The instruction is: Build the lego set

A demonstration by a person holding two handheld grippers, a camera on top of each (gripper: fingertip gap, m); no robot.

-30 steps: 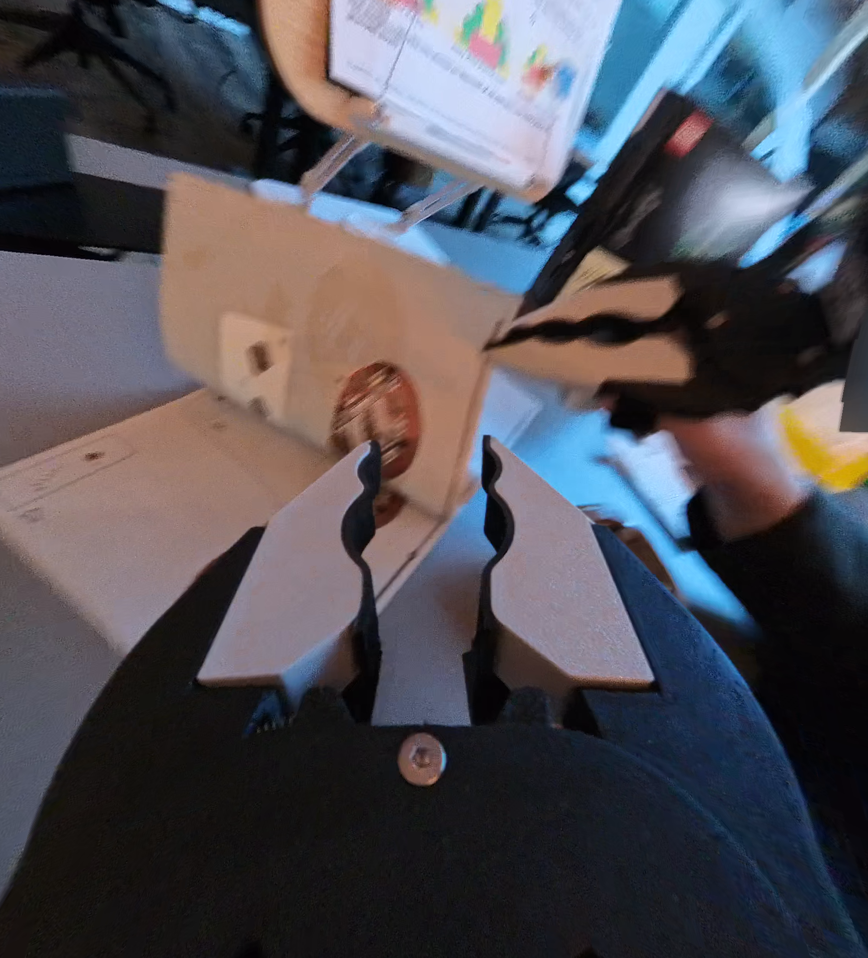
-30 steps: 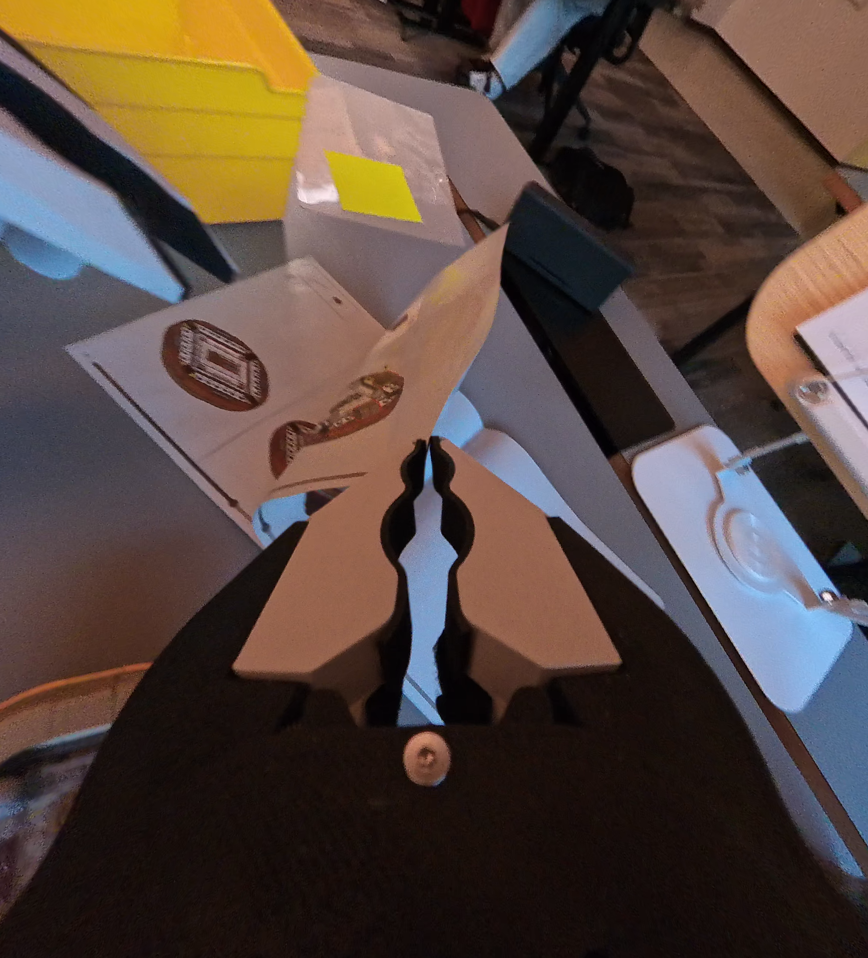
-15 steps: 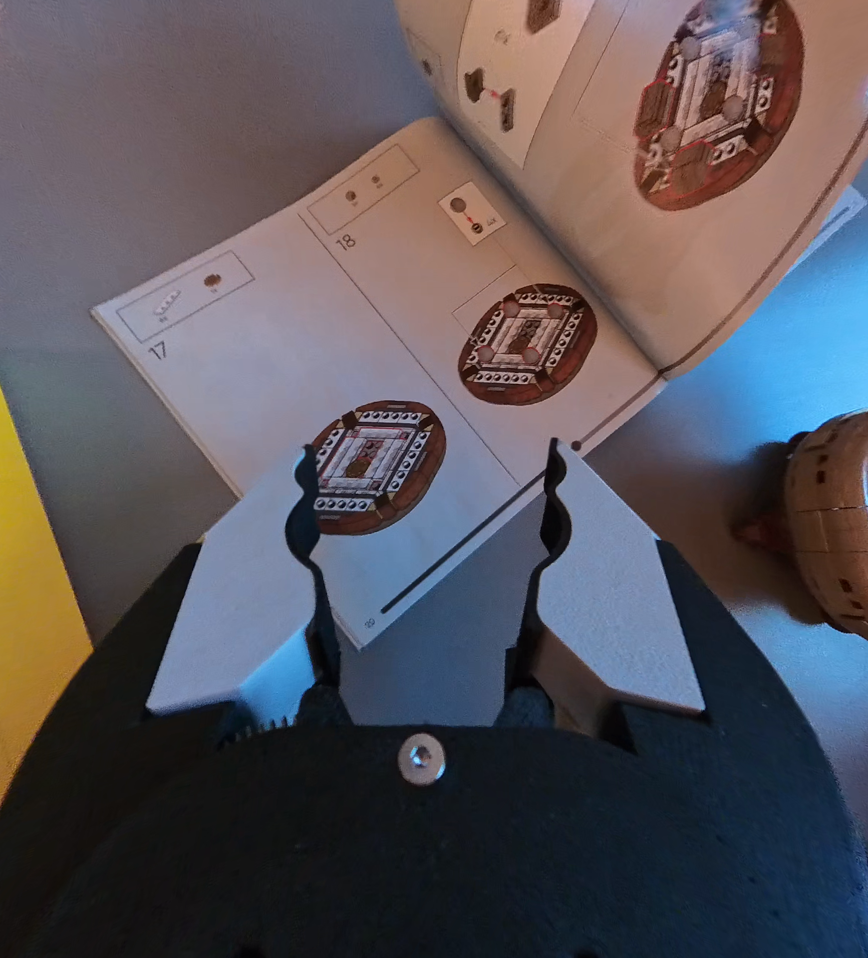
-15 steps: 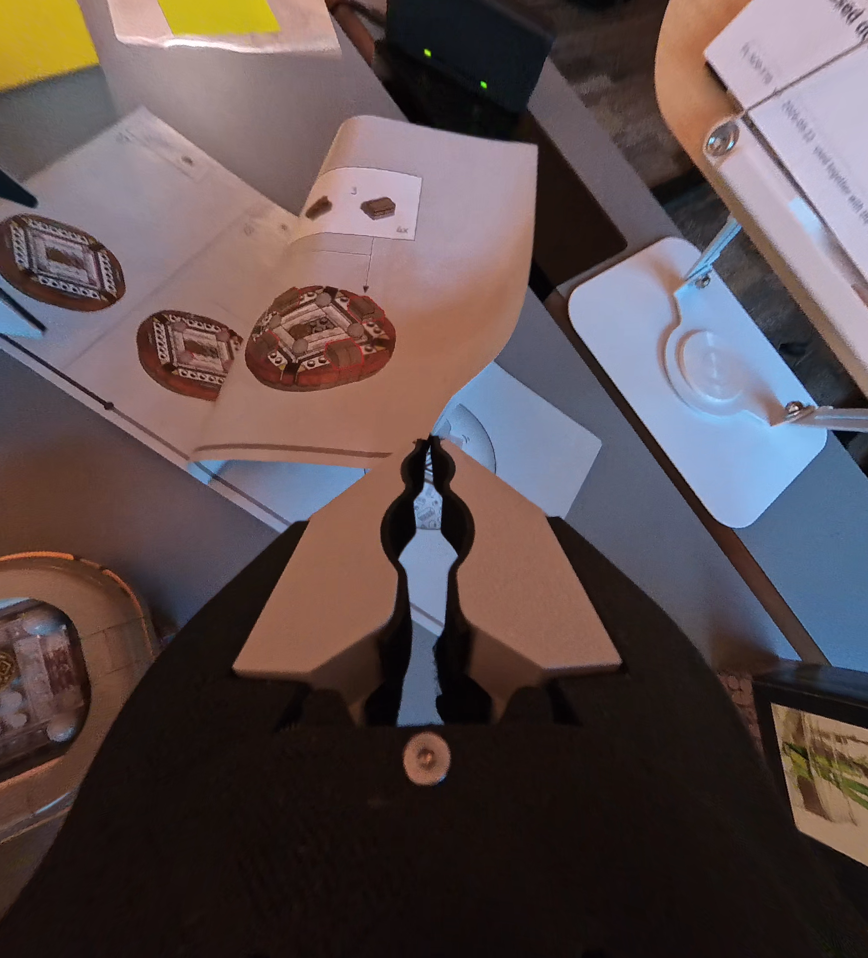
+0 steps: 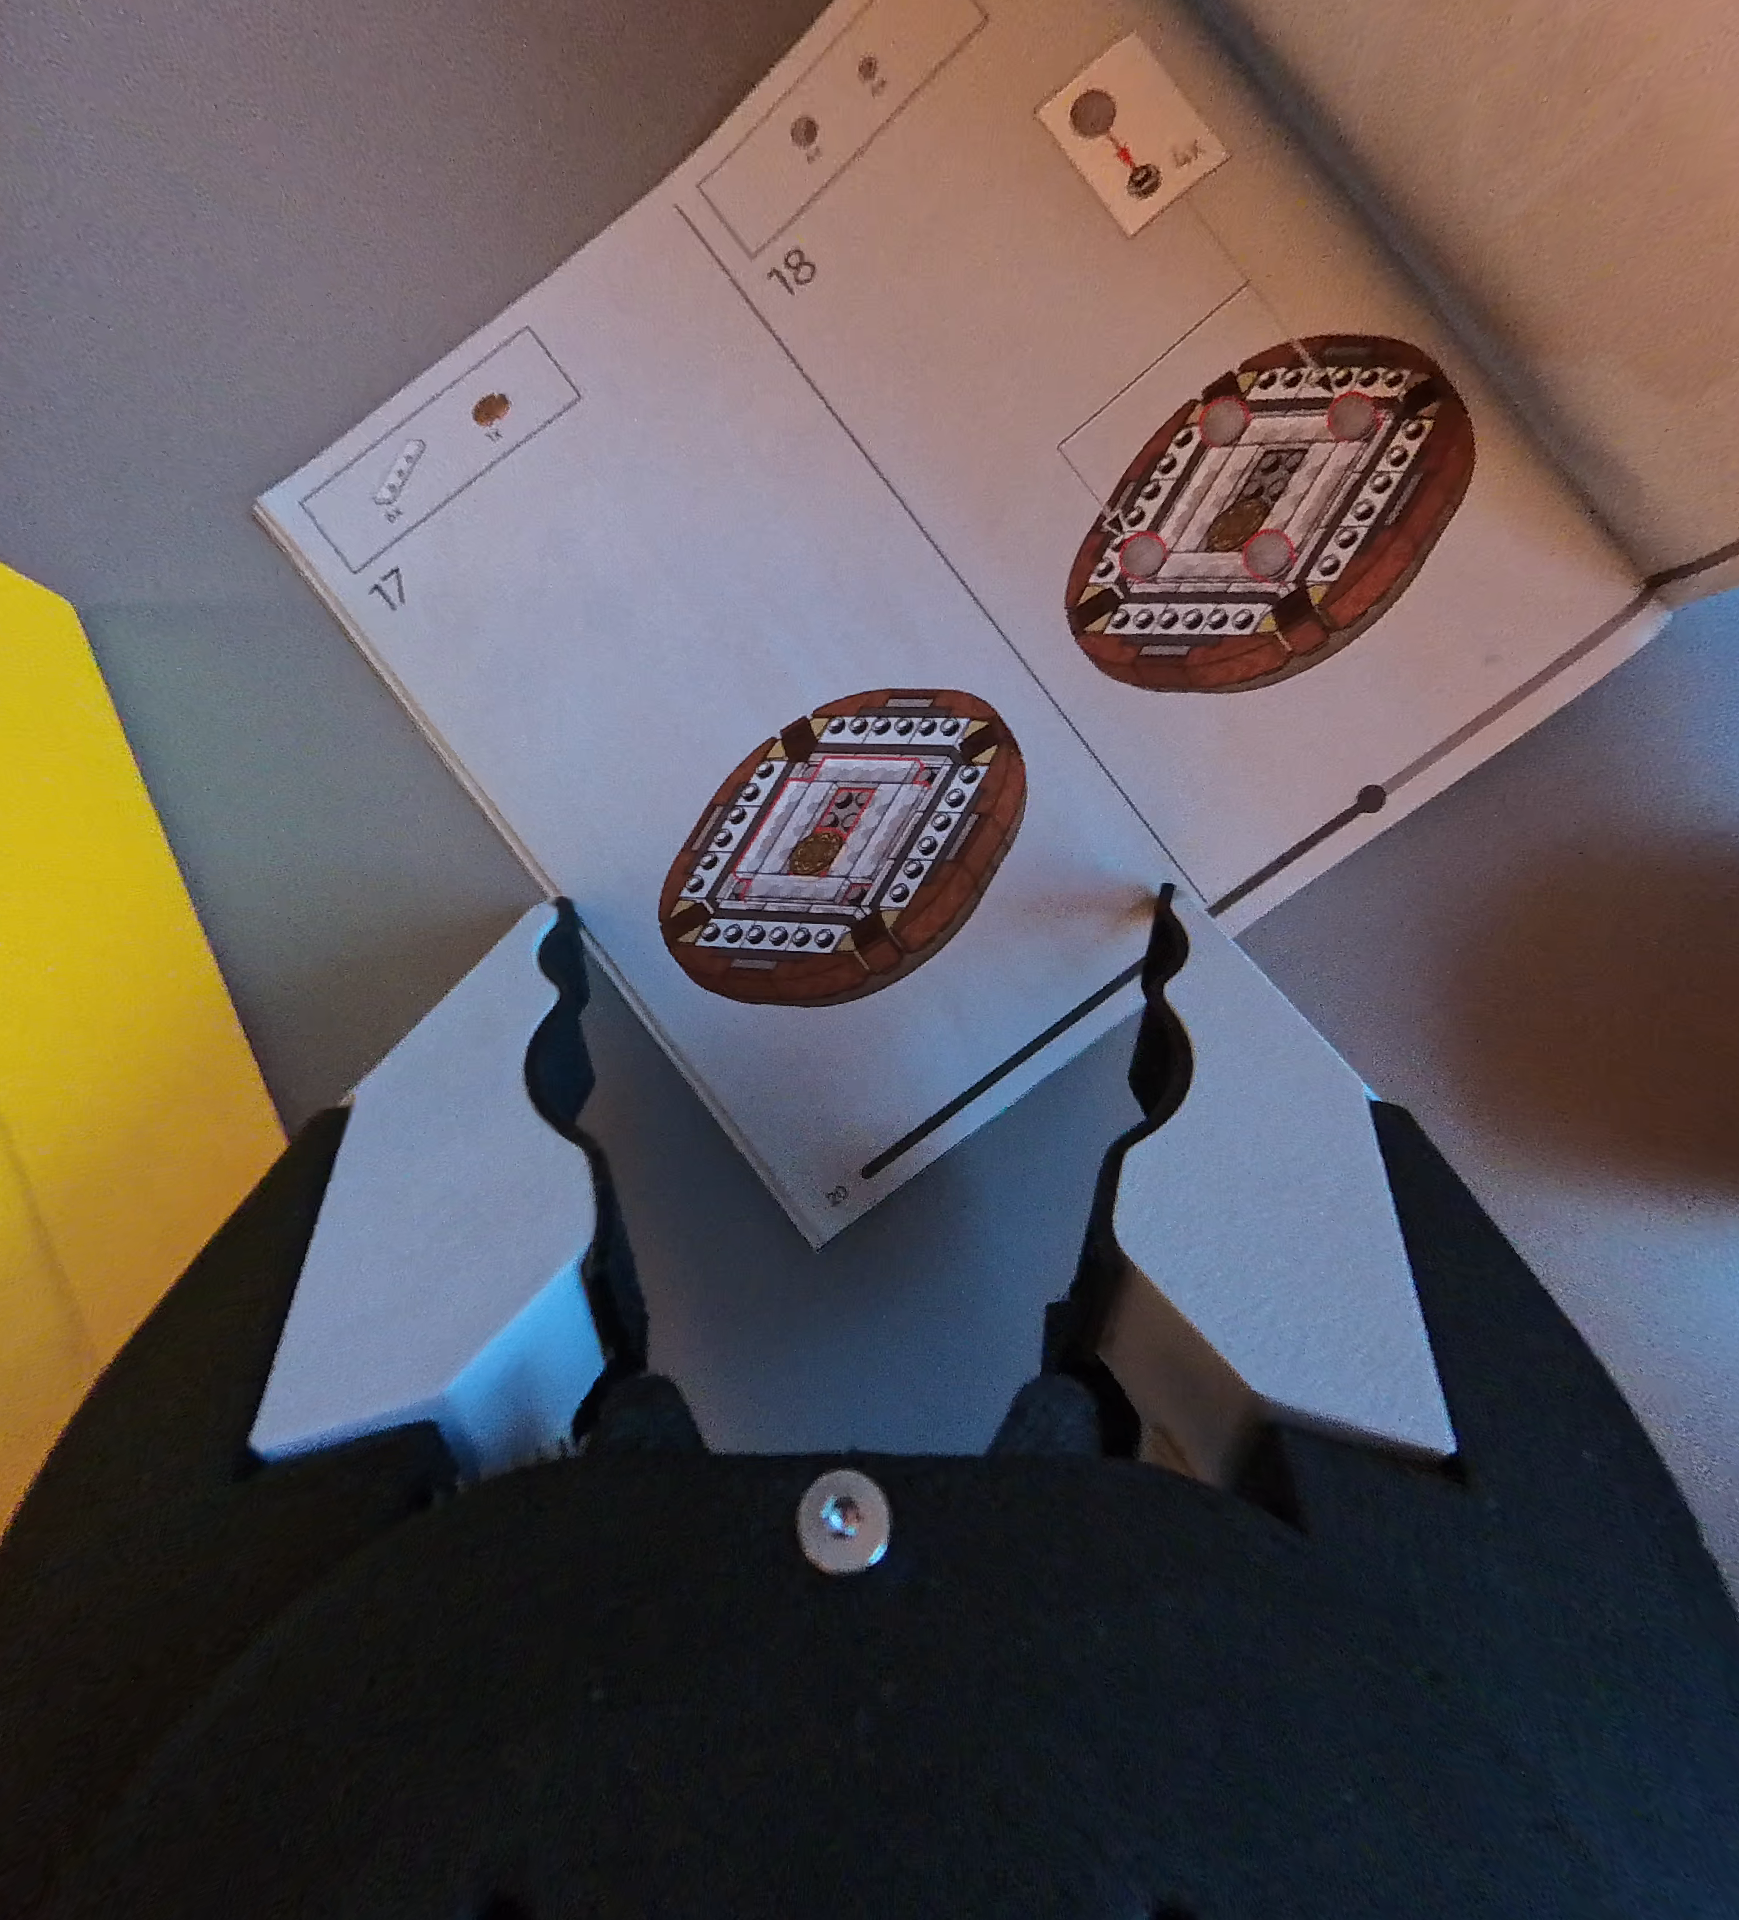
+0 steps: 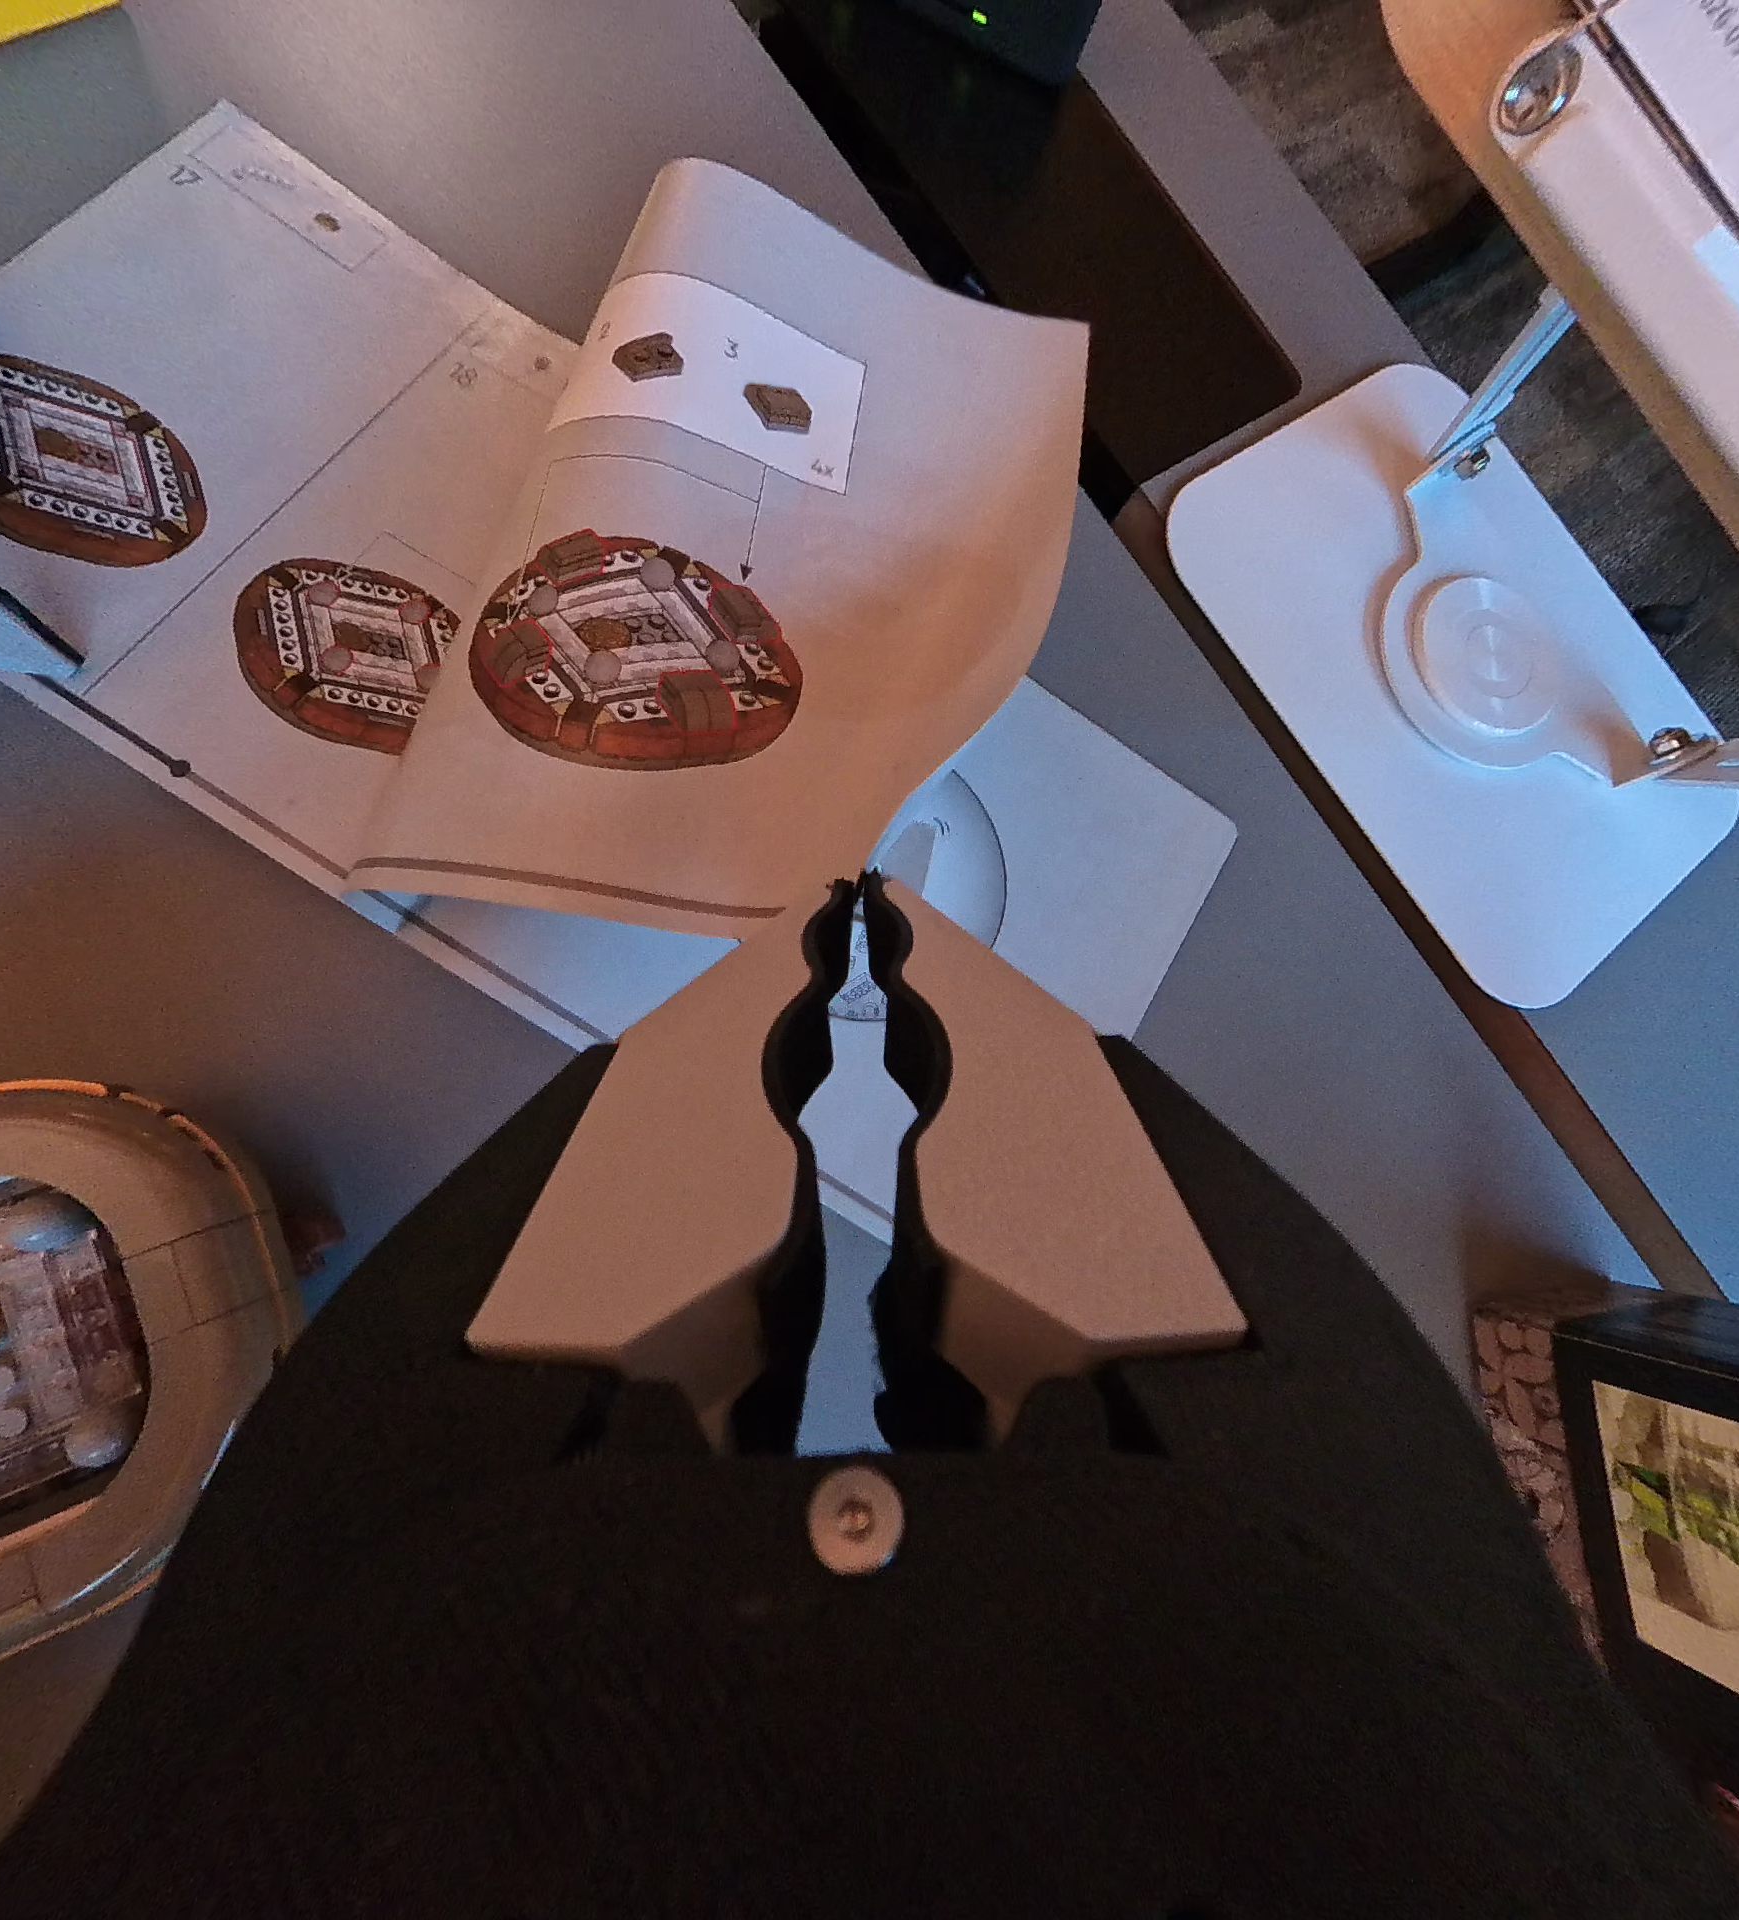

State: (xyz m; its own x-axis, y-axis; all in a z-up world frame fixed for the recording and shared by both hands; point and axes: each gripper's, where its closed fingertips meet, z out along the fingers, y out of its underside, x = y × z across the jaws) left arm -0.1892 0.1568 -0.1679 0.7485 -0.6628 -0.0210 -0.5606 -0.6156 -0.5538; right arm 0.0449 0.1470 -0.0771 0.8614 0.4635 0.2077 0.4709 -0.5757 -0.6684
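Since half a second ago, the left gripper (image 5: 860, 904) has moved closer to the open instruction booklet (image 5: 844, 540), whose printed pages now fill more of its view. Its fingers are spread wide and empty above the booklet's near corner. The right gripper (image 6: 860, 883) has its fingertips nearly pressed together; whether they pinch the curled page (image 6: 844, 582) at twelve o'clock cannot be told. The partly built tan lego model (image 6: 65, 1340) sits on the grey table (image 6: 117, 987) at nine o'clock. A white stand base (image 6: 1447, 707) lies at two o'clock.
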